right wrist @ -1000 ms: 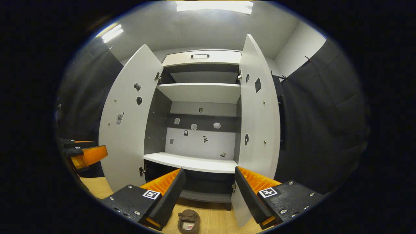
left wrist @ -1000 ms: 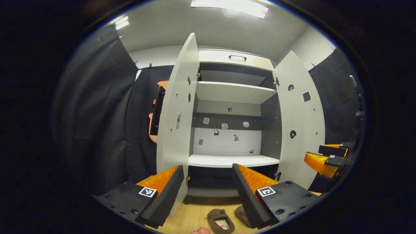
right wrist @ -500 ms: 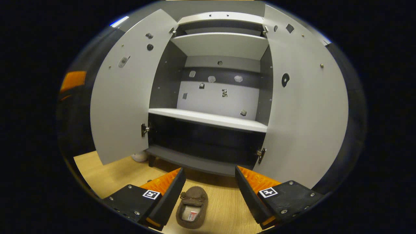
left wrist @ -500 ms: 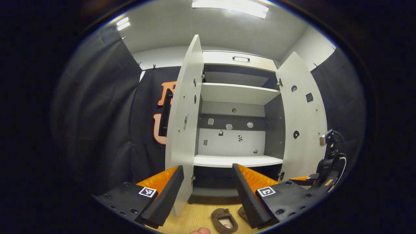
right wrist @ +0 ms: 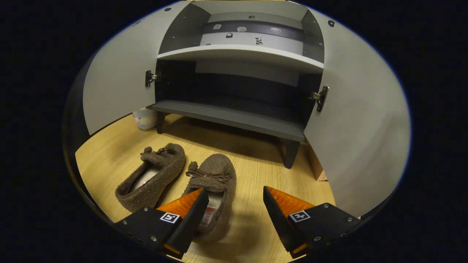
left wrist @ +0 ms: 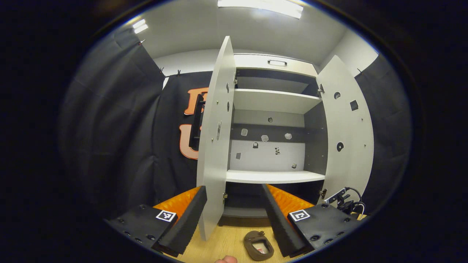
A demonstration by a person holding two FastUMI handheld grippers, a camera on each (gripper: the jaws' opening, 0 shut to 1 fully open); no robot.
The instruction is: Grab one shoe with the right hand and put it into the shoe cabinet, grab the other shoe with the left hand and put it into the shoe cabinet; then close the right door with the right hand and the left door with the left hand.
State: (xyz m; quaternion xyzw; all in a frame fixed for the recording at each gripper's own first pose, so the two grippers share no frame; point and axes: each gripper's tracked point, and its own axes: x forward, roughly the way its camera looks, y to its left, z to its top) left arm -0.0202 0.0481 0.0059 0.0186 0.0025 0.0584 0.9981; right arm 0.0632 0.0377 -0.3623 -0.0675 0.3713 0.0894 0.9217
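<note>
- Right claw (right wrist: 234, 215) has dropped from facing the shelves a second ago to low over the light wooden floor (right wrist: 256, 171); its camera now tilts down onto both shoes. Jaws spread wide, grasping nothing.
- Means: approach for the first grasp is under way, nothing picked up yet.
- Two fuzzy brown slip-on shoes with small bows lie side by side on the floor in front of the white two-door shoe cabinet (right wrist: 237, 54), none inside.
- Right-hand brown shoe (right wrist: 214, 190): heel end sits at the right claw's left finger (right wrist: 188, 212), toe with bow points to the cabinet; long axis runs roughly away from the claw, towards the dark bottom shelf (right wrist: 226, 117).
- Left-hand brown shoe (right wrist: 151, 177): same general heading, toe angled slightly to the right, just beside the other, may touch at the toe.
- Left claw (left wrist: 234, 215) stays raised facing the open cabinet, shifted a bit sideways; jaws released, empty. One shoe (left wrist: 259, 245) shows below it on the floor.
- Both white doors stand open: left door (left wrist: 215, 146), right door (left wrist: 347, 135).
- Judgement: the right claw likely needs to shift left to straddle the near shoe before clenching.
</note>
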